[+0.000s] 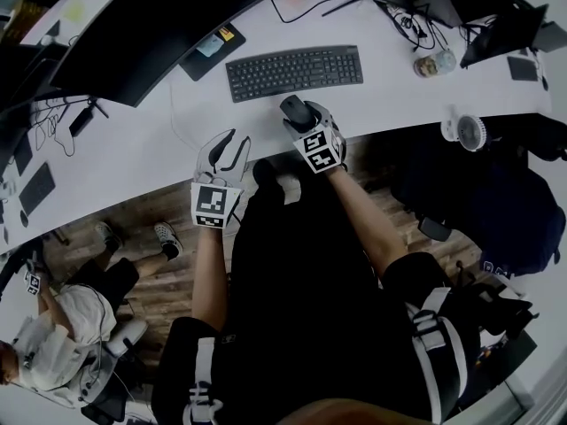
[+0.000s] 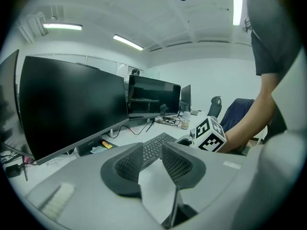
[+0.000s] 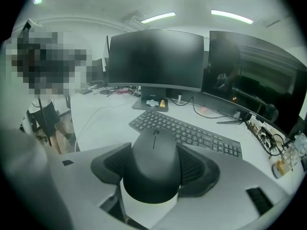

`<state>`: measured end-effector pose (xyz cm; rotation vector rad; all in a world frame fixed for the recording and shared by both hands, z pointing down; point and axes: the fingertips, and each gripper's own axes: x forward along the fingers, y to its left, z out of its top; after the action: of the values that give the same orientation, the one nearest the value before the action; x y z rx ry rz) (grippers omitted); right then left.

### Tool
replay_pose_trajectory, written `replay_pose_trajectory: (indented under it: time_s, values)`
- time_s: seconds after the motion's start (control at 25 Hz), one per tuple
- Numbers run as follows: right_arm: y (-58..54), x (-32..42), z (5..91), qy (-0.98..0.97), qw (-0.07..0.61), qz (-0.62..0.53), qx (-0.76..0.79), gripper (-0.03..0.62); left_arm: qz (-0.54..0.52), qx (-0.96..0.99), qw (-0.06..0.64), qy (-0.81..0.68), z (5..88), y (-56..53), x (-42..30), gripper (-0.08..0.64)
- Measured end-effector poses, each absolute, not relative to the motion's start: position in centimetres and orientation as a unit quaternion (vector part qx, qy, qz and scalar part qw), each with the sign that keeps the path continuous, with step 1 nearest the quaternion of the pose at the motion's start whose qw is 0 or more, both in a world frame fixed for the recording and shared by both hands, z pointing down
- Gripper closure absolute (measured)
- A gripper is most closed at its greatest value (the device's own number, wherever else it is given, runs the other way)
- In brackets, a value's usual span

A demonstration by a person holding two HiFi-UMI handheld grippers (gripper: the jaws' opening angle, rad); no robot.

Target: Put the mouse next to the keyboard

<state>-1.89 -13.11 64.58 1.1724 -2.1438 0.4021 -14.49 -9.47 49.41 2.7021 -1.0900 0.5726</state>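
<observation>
Right claw is clamped on the black mouse above the counter, at 6 o'clock of the keyboard. Left claw has its jaws apart and empty, at 8 o'clock of the mouse.

The right gripper clamps the mouse just before the keyboard. The left gripper, jaws apart and empty, hovers seemingly farther back, toward its left end.
</observation>
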Motion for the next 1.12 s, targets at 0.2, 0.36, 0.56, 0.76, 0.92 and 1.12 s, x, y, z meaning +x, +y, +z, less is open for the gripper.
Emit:
replay_pose_trajectory:
  time_s: [0.2, 0.36, 0.56, 0.76, 0.92, 1.12]
  values:
    - [-14.0, 1.0, 64.1, -0.815, 0.326, 0.153, 0.454, 0.293, 0.191, 0.908, 0.085, -0.363, 49.1, -10.5, -11.9, 0.439]
    - [-14.8, 3.2, 63.9, -0.811, 0.325, 0.153, 0.462, 0.293, 0.192, 0.91, 0.085, -0.357, 48.9, -11.3, -9.9, 0.44]
    - [-15.6, 5.5, 63.9, -0.808, 0.32, 0.156, 0.47, 0.293, 0.196, 0.912, 0.085, -0.351, 49.1, -12.1, -7.8, 0.44]
    - [-16.3, 7.8, 63.9, -0.804, 0.317, 0.159, 0.476, 0.293, 0.199, 0.912, 0.084, -0.348, 49.1, -12.8, -5.9, 0.44]
    - [-16.8, 9.3, 64.0, -0.806, 0.31, 0.163, 0.478, 0.293, 0.203, 0.911, 0.086, -0.35, 49.3, -13.3, -4.7, 0.44]
    - [-17.4, 11.0, 64.2, -0.807, 0.309, 0.165, 0.476, 0.293, 0.203, 0.91, 0.088, -0.351, 49.5, -13.9, -2.9, 0.441]
